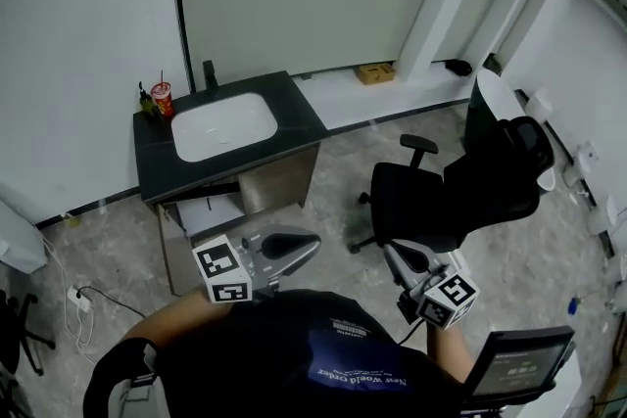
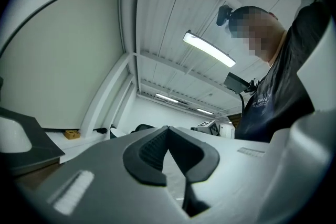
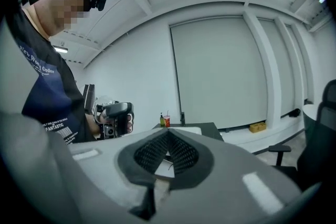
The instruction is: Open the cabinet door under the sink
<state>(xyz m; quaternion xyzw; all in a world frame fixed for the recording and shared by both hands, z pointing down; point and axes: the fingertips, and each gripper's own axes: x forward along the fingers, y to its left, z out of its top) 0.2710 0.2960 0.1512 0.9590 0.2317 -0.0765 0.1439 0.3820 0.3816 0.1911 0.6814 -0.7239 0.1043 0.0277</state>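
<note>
The sink cabinet [image 1: 277,179] stands against the wall, with a black top [image 1: 304,117] and a white basin [image 1: 223,125]. Its right door panel is brown and flat. The left part of the front [image 1: 211,212] shows a pale inside. Both grippers are held close to the person's body, well short of the cabinet. My left gripper [image 1: 312,244] [image 2: 168,129] is shut and empty, pointing right. My right gripper [image 1: 390,252] [image 3: 168,134] is shut with nothing in it. In the right gripper view the cabinet top [image 3: 202,128] lies past the tips.
A black office chair [image 1: 460,191] stands right of the cabinet. A red cup [image 1: 162,98] and a dark tap [image 1: 210,73] stand on the counter. A cardboard box [image 1: 375,71] lies on the ledge. A socket strip with cables [image 1: 78,299] lies on the floor at the left.
</note>
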